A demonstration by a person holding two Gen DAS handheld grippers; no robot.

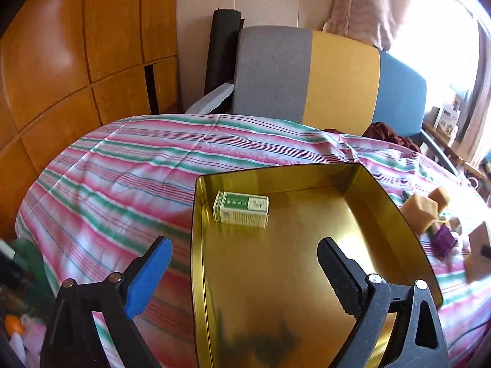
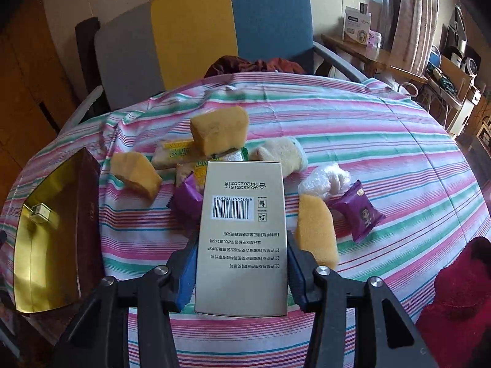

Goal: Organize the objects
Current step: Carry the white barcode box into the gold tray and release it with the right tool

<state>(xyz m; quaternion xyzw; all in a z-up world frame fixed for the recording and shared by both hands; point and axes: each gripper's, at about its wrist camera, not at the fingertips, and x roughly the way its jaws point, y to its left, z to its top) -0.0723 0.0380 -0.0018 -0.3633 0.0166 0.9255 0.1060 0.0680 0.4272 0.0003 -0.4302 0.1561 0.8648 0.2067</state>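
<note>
The left hand-held gripper (image 1: 242,271) tilts downward with jaws spread wide and nothing between them, while the right hand-held gripper (image 2: 242,254), angled steeply down, grips a pale gold carton (image 2: 242,239) between its pads.

A grey, yellow and blue chair (image 1: 310,73) stands behind the striped cloth (image 1: 122,165)

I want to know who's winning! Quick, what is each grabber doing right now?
Left gripper: open, holding nothing, over the gold tin.
Right gripper: shut on the gold box, holding it.
</note>
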